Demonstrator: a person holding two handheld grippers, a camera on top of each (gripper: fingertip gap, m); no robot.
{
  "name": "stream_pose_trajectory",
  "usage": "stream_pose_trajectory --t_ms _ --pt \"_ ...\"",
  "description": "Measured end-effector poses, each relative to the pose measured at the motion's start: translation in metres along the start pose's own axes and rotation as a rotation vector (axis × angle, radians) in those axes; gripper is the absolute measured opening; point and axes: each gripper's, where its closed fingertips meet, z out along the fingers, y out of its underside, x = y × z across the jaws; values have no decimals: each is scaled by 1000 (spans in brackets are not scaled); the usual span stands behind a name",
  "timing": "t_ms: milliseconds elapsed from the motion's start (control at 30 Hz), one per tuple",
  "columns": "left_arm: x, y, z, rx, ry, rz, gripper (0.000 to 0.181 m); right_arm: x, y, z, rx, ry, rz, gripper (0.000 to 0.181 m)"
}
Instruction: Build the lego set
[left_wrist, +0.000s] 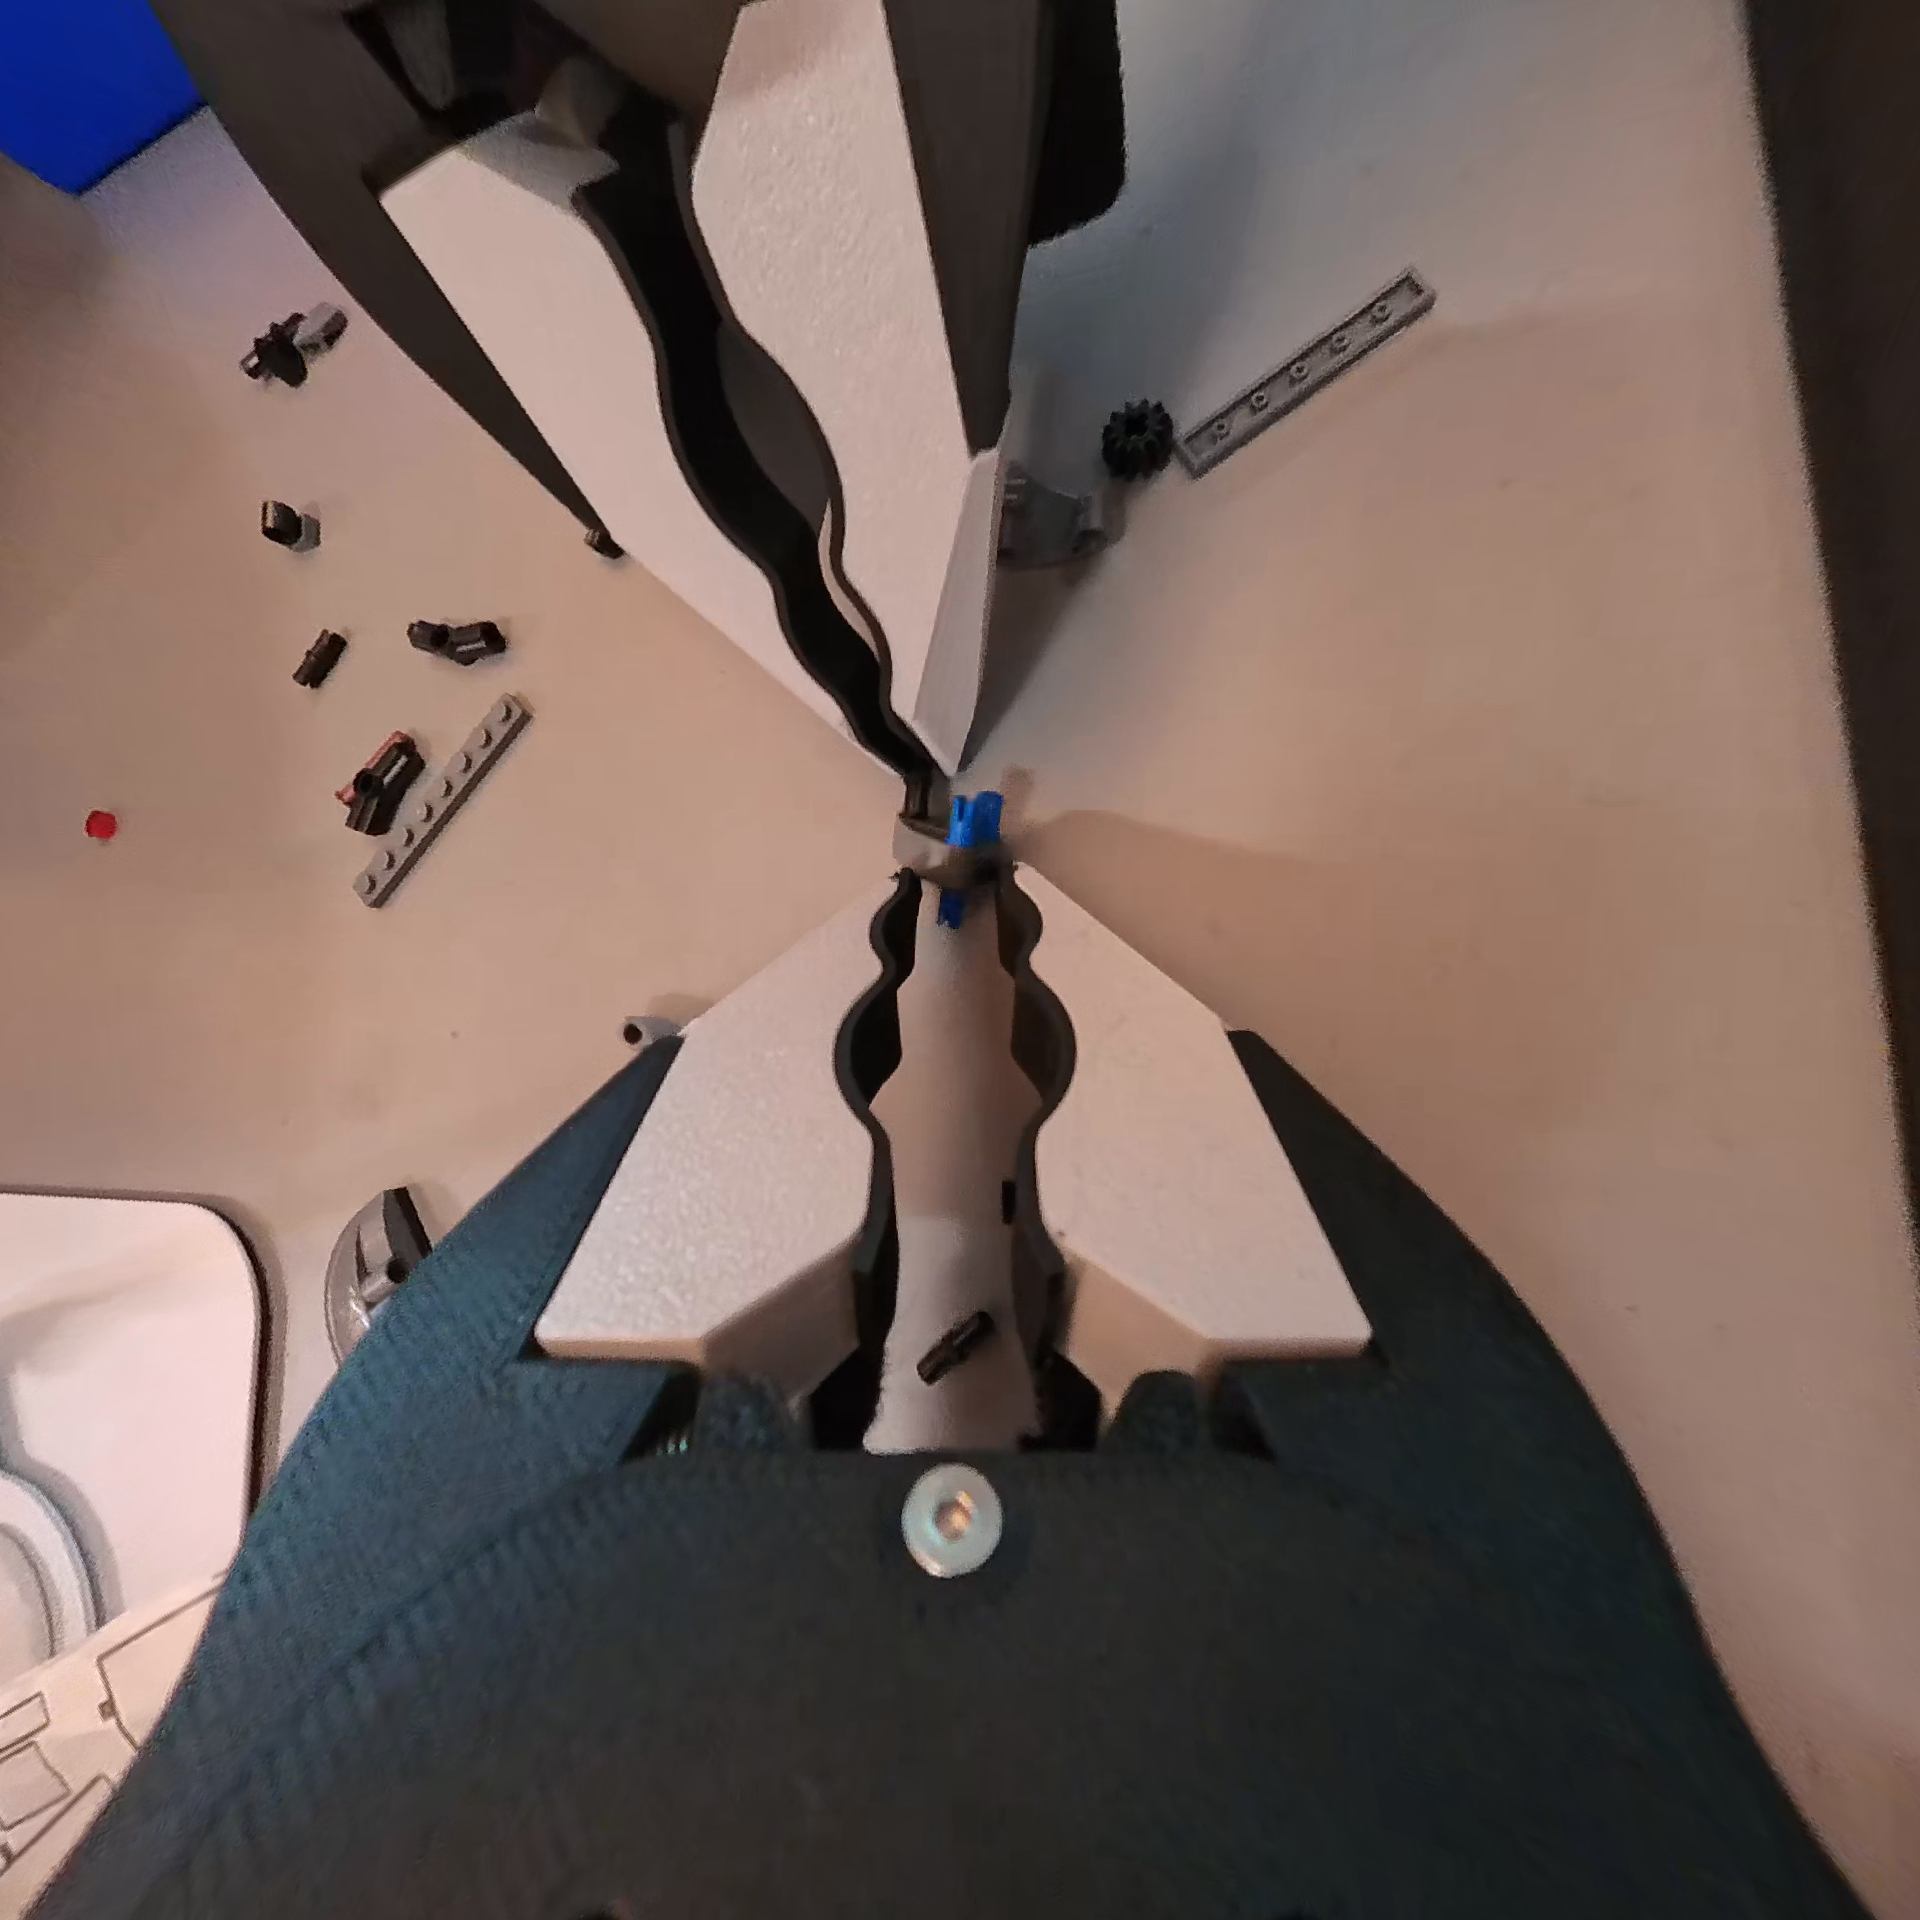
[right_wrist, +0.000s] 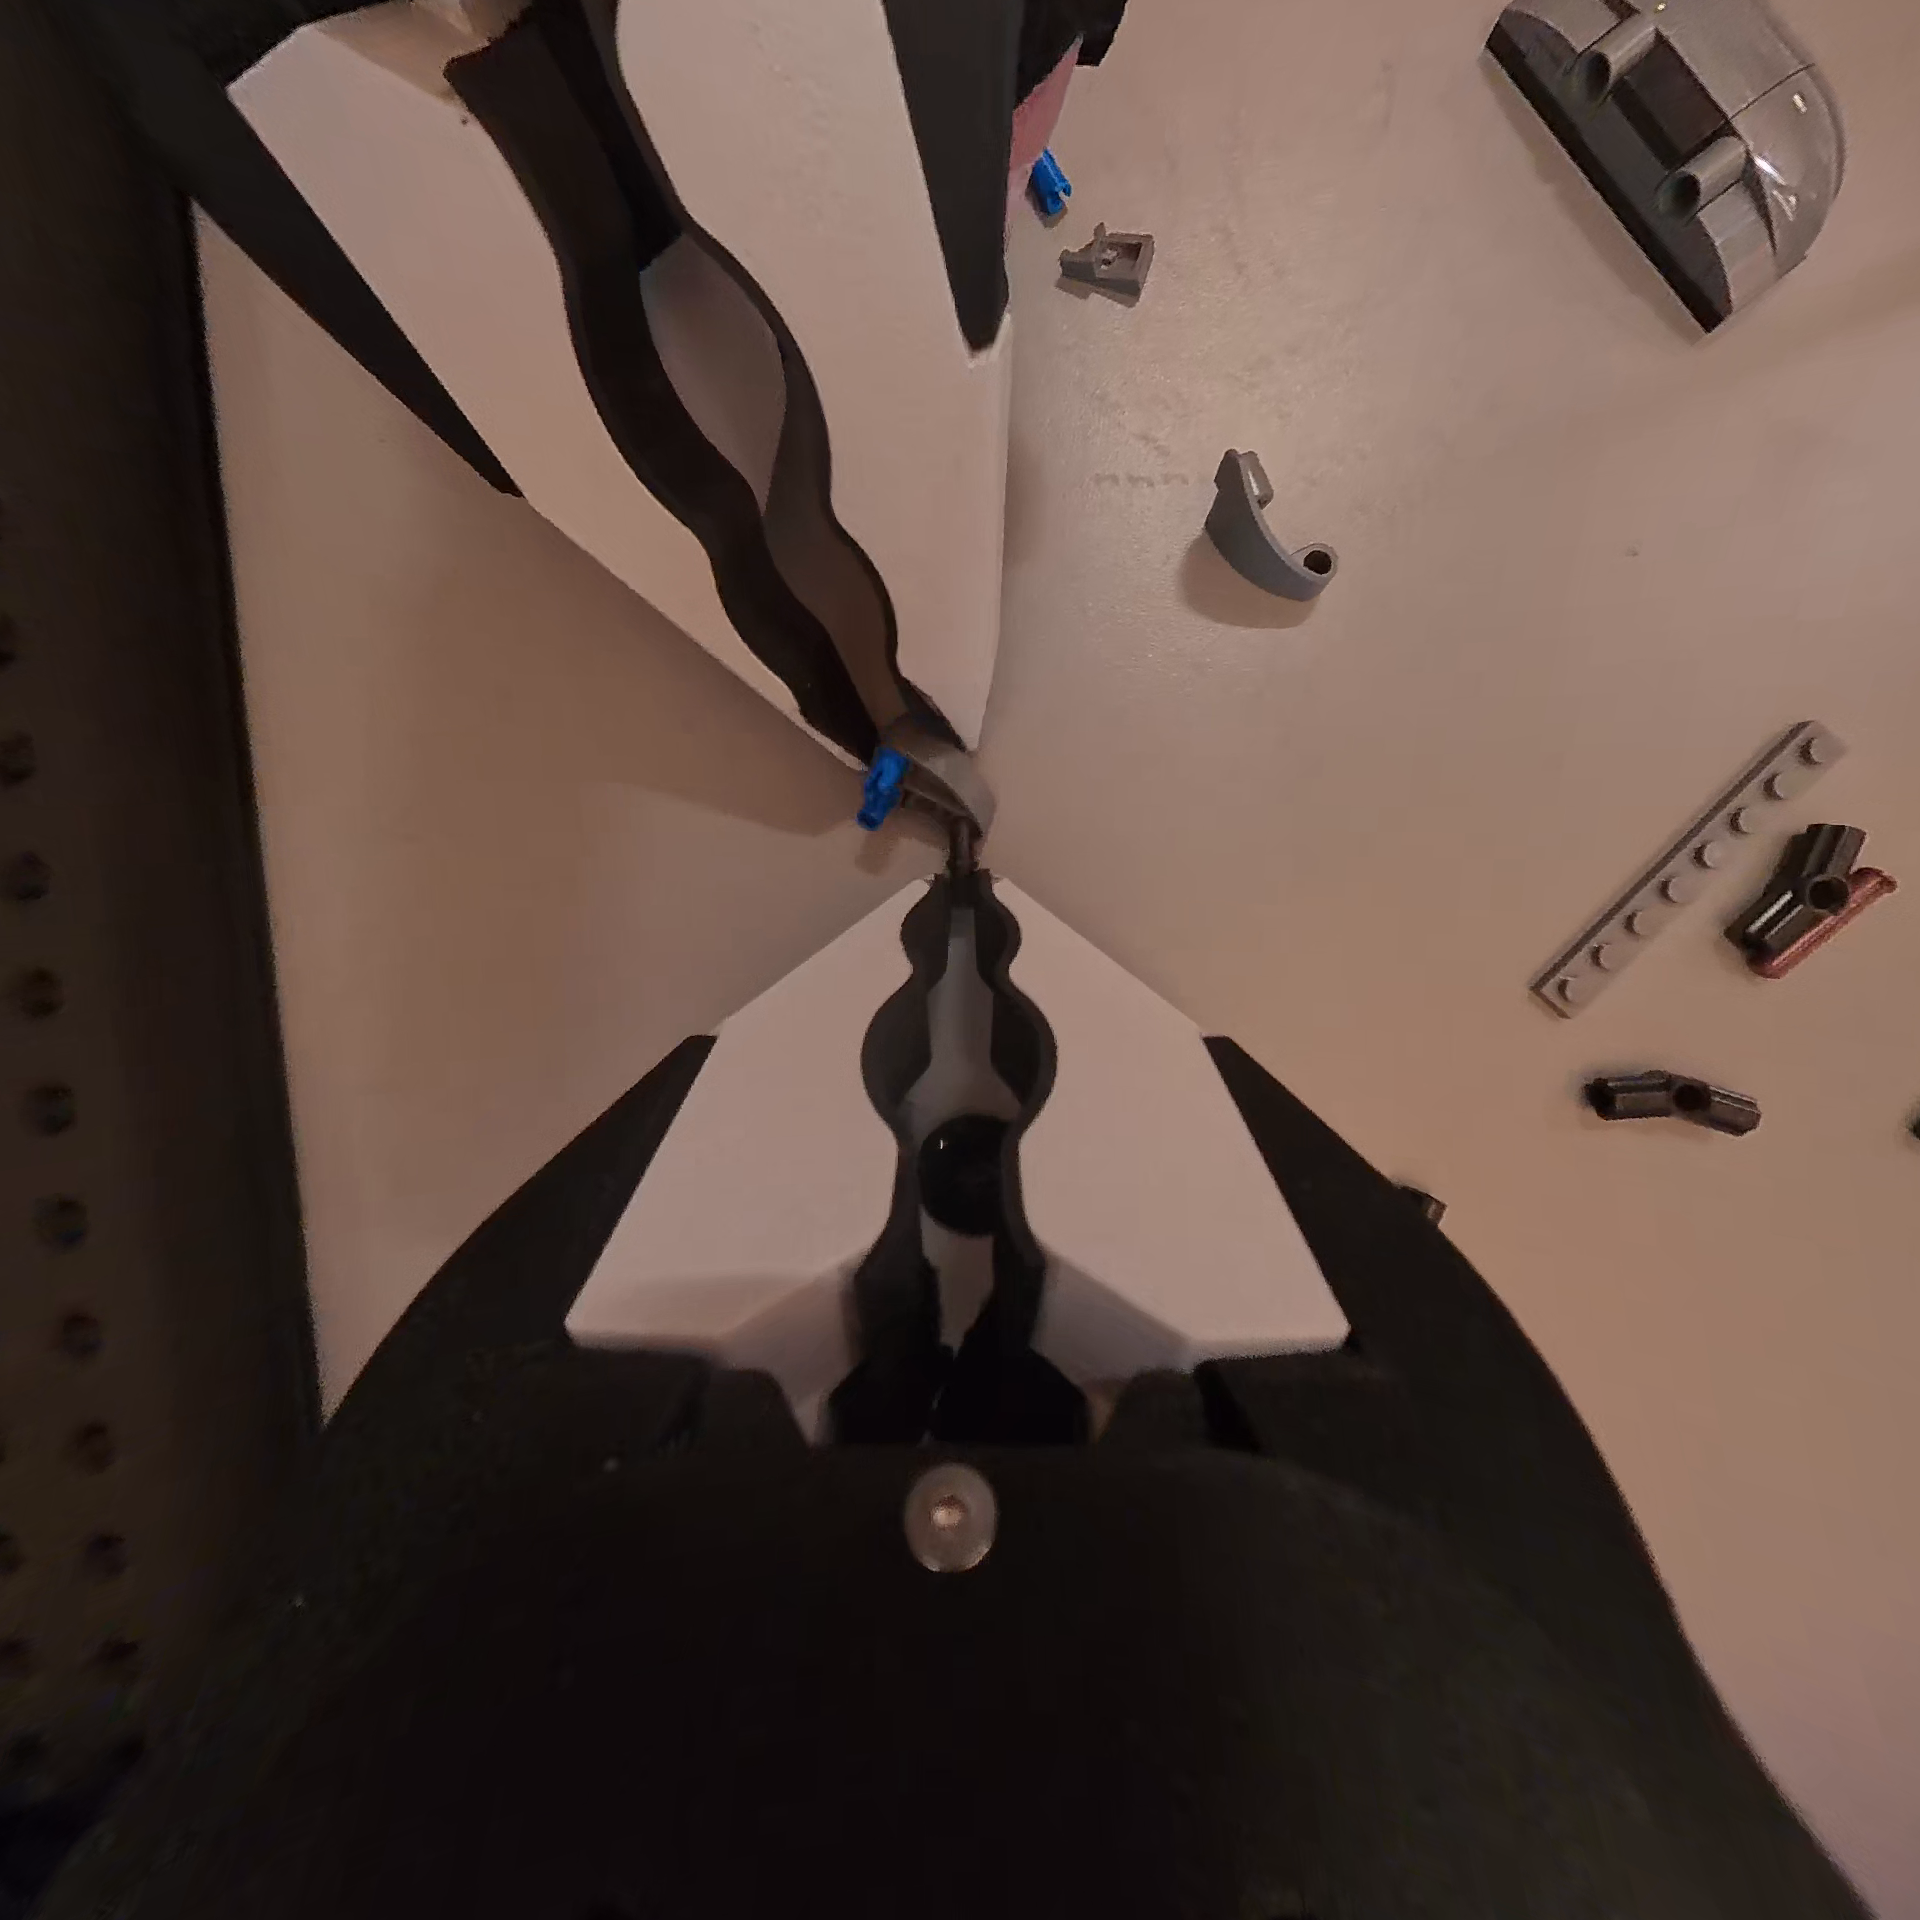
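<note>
My two grippers meet tip to tip above the white table. My left gripper is shut on a small grey connector with a blue pin through it. My right gripper is shut on a thin black pin whose end touches the grey connector. The blue pin sticks out of the connector's left side in the right wrist view. In each view the other gripper comes down from the top.
In the left wrist view, the table holds a grey plate, a black gear, another grey plate, black connectors, a red stud and a booklet. The right wrist view shows a curved grey piece, a domed grey assembly and a spare blue pin. Less than 4 cm separates the two grippers' tips.
</note>
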Motion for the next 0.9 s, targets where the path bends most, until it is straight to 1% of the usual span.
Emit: stream_pose_trajectory --t_ms 67,100,200,533,900 --pt "-1 -3 0 13 -11 2 6 0 -1 0 5 -5 3 2" --pt "-1 -2 0 7 -11 4 6 -2 -2 0 10 -11 3 2" --pt "0 3 3 -14 -9 10 7 -1 -1 1 5 -4 0 3" --pt "-3 6 1 -26 -4 -11 15 -1 -1 1 4 -5 2 3" --pt "-5 3 3 -7 -8 -39 21 -1 -2 1 4 -2 -2 2"
